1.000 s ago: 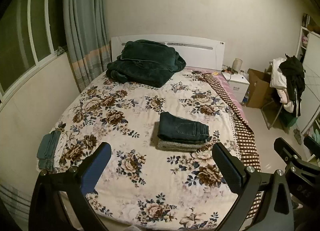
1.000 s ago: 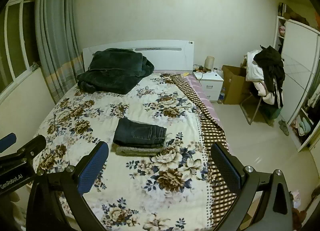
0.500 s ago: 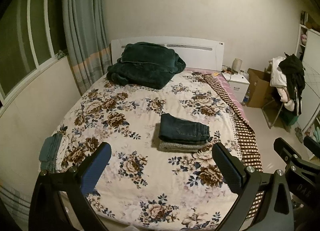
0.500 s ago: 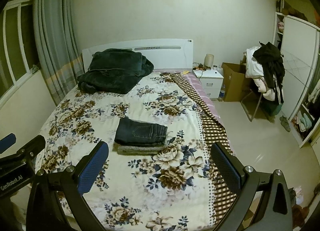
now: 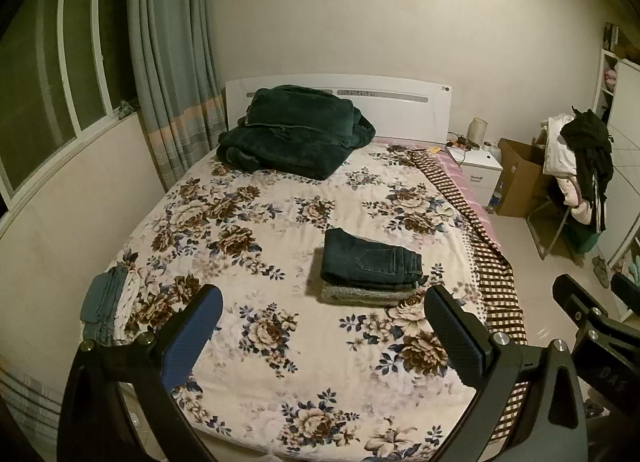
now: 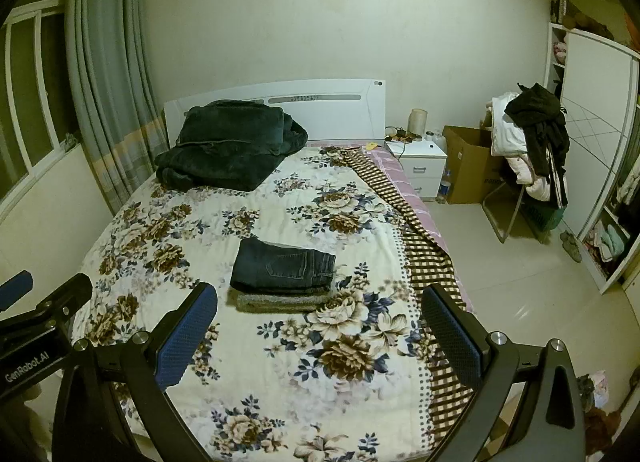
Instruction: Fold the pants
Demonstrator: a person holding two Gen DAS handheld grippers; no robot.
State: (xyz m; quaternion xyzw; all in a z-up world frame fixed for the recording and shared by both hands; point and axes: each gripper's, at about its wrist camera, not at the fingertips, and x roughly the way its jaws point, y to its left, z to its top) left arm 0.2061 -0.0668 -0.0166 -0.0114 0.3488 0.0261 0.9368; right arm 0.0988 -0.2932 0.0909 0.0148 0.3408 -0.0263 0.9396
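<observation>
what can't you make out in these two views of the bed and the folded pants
- Grey garment under the folded jeans: only its edge shows in both views, type unclear.
- Bluish clothes at the bed's left edge: small in the left wrist view, hidden behind the left gripper in the right wrist view.
- Nightstand items: too small.

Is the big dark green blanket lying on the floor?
No, the dark green blanket is piled on the bed up by the white headboard.
</observation>
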